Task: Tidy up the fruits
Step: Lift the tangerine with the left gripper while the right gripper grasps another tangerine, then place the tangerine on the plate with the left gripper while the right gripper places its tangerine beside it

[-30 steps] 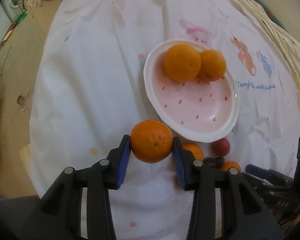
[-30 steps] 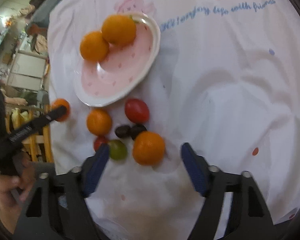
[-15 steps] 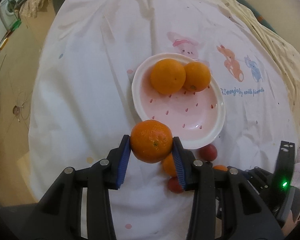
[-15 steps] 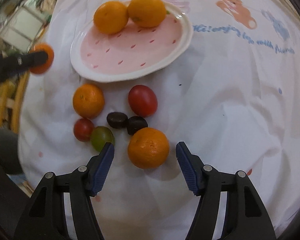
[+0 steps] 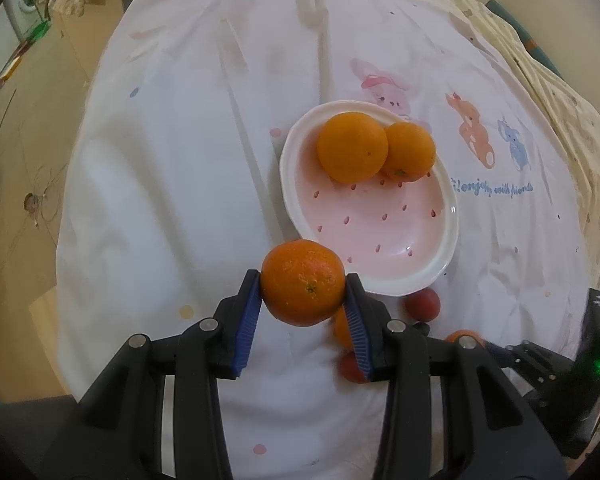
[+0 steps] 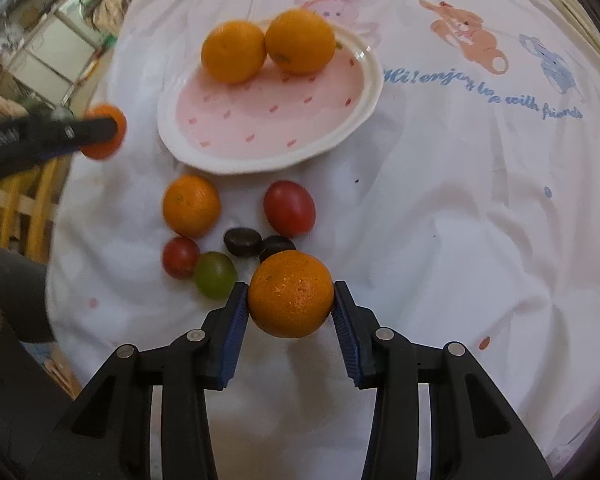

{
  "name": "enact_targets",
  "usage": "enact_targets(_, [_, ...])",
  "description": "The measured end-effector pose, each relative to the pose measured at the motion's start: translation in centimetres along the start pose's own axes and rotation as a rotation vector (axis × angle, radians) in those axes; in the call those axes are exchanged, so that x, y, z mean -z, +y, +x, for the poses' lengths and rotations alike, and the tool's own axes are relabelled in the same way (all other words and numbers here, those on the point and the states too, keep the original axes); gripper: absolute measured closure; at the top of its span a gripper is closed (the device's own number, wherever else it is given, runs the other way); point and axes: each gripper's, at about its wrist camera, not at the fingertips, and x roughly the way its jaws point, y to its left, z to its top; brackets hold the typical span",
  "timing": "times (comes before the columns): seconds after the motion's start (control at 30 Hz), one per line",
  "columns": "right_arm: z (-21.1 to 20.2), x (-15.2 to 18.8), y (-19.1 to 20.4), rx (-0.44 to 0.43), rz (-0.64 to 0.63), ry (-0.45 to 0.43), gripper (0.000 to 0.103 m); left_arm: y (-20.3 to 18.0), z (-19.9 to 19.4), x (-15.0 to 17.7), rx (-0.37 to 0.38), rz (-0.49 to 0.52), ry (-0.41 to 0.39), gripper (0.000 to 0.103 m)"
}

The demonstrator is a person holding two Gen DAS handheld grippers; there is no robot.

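My left gripper point(image 5: 303, 294) is shut on an orange point(image 5: 302, 283) and holds it in the air just short of the near rim of the pink plate point(image 5: 410, 240). Two oranges point(image 5: 352, 147) lie at the plate's far side. My right gripper point(image 6: 290, 304) has its pads against both sides of another orange point(image 6: 290, 294) on the cloth. The plate point(image 6: 268, 120) with its two oranges point(image 6: 233, 51) also shows in the right wrist view, and the left gripper's orange point(image 6: 102, 131) is at the left.
Loose fruit lies on the white cloth in front of the plate: an orange point(image 6: 191, 206), a large red tomato point(image 6: 289, 208), a small red one point(image 6: 180, 257), a green one point(image 6: 214, 275) and two dark ones point(image 6: 242, 242). The cloth's edge drops off at the left.
My left gripper has lifted its orange and carried it toward the plate. My right gripper has moved forward and closed on the orange on the cloth.
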Motion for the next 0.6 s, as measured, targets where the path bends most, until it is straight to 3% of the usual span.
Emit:
enact_targets(0.27, [-6.2, -1.8, -0.1, -0.120, 0.041, -0.289, 0.059, 0.1, -0.7, -0.3, 0.001, -0.009, -0.027, 0.066])
enact_targets(0.4, [-7.2, -4.2, -1.0, -0.120, 0.041, -0.338, 0.059, -0.5, -1.2, -1.7, 0.010, 0.019, -0.040, 0.066])
enact_targets(0.6, [-6.1, -7.4, -2.2, -0.124, 0.041, -0.338, 0.059, -1.7, -0.1, -4.3, -0.012, 0.071, -0.054, 0.066])
